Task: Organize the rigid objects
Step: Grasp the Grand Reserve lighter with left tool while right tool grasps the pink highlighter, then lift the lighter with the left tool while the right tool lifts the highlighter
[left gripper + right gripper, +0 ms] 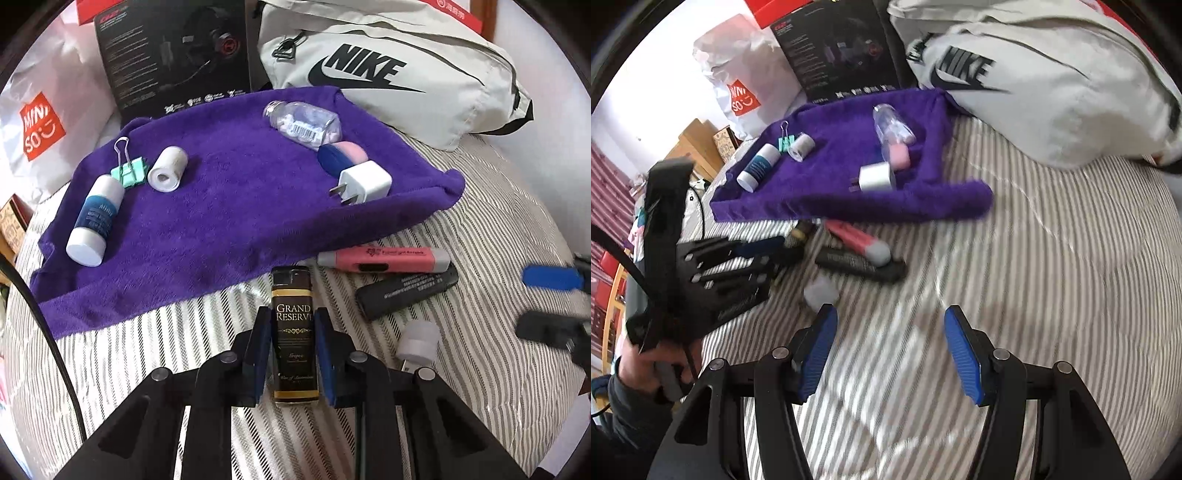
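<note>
Beside purple towel [221, 206], pink highlighter [384, 258], black stick [406, 291]

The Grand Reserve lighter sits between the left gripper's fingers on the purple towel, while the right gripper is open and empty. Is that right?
Not quite. The Grand Reserve lighter is between the left gripper's fingers, but it lies on the striped bedsheet, just off the purple towel's near edge, as the left wrist view shows. The right gripper is indeed open and empty.

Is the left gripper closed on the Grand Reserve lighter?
Yes: left gripper has both pads against the lighter on the striped bedding.
</note>
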